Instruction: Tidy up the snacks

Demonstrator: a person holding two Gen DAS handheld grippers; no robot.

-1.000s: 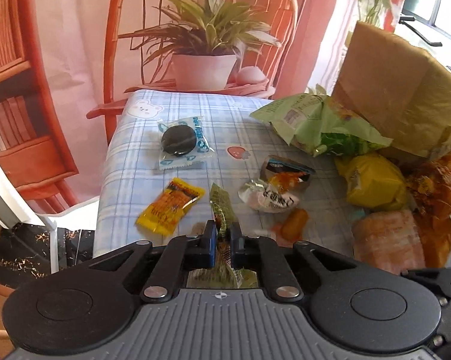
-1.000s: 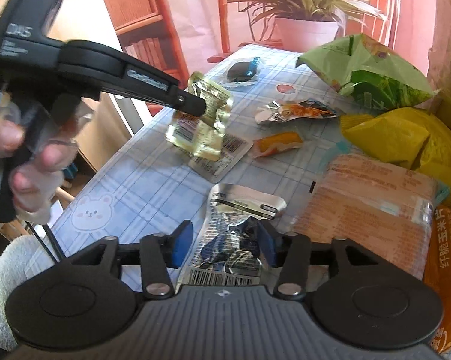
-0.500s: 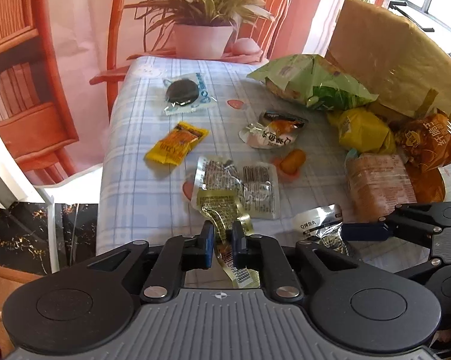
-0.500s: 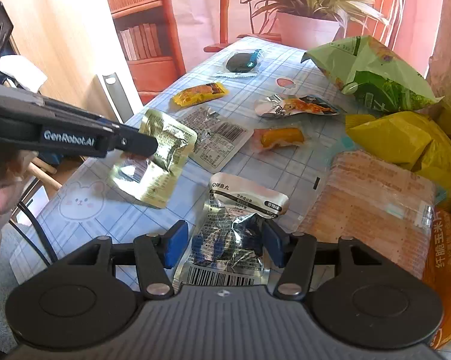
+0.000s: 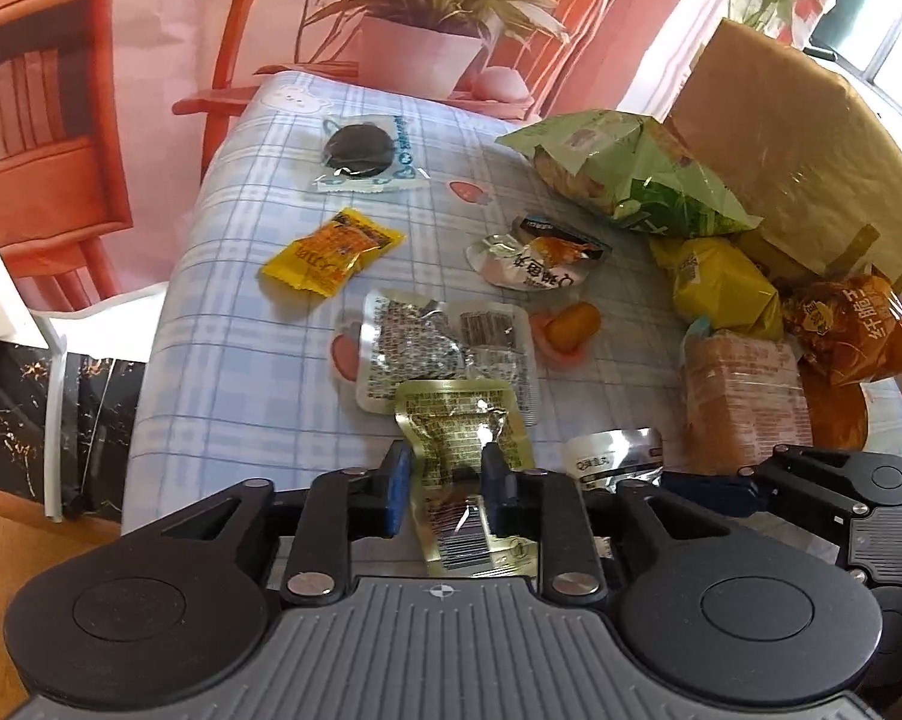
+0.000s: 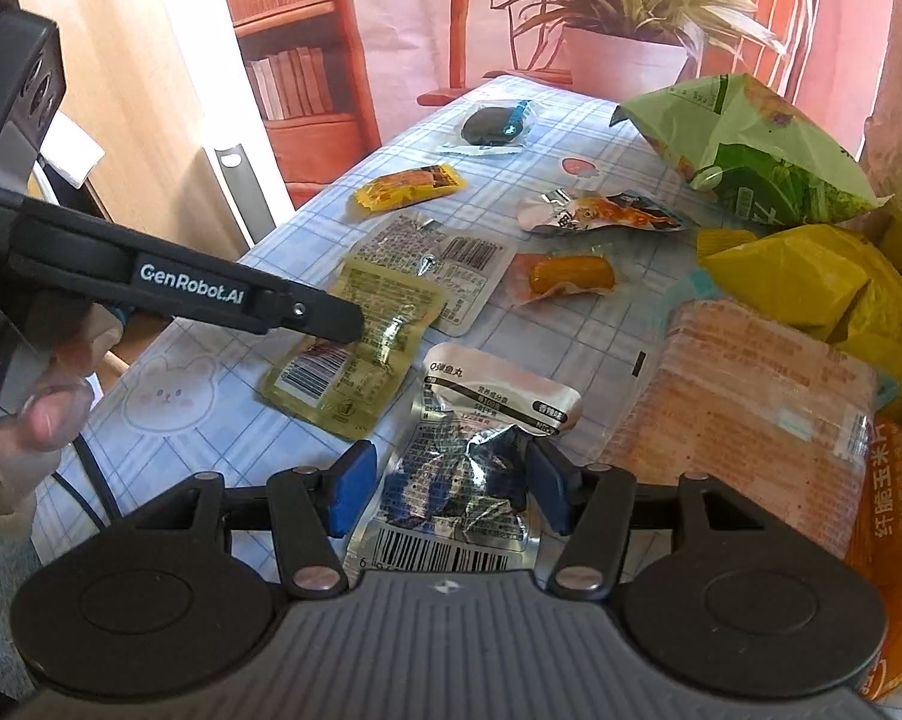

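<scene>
A gold-green snack pouch (image 5: pixel 463 420) lies on the checked tablecloth (image 5: pixel 241 300), overlapping a flat silver pack (image 5: pixel 445 342). My left gripper (image 5: pixel 445 486) straddles the pouch's near end; its jaws are opening and the pads stand clear of it. In the right wrist view the same pouch (image 6: pixel 361 360) rests flat under the left gripper's finger (image 6: pixel 331 318). My right gripper (image 6: pixel 448 486) is open around a crumpled silver pouch (image 6: pixel 481 420) that lies on the cloth, with a gap at the left pad. That silver pouch (image 5: pixel 613 459) sits just right of the gold one.
Further back lie a yellow candy pack (image 5: pixel 331 252), a wrapped dark cookie (image 5: pixel 358 150), a fish snack pouch (image 5: pixel 535 264) and a small orange snack (image 5: pixel 571 324). Along the right are a green bag (image 5: pixel 631 174), yellow bag (image 5: pixel 721 288), pink pack (image 5: pixel 745 402), orange bag (image 5: pixel 853 324) and brown paper bag (image 5: pixel 799 138).
The left gripper came down and toward me with the gold pouch, laid it on the cloth, and its jaws parted. The right gripper stayed put, its jaws slightly wider.
</scene>
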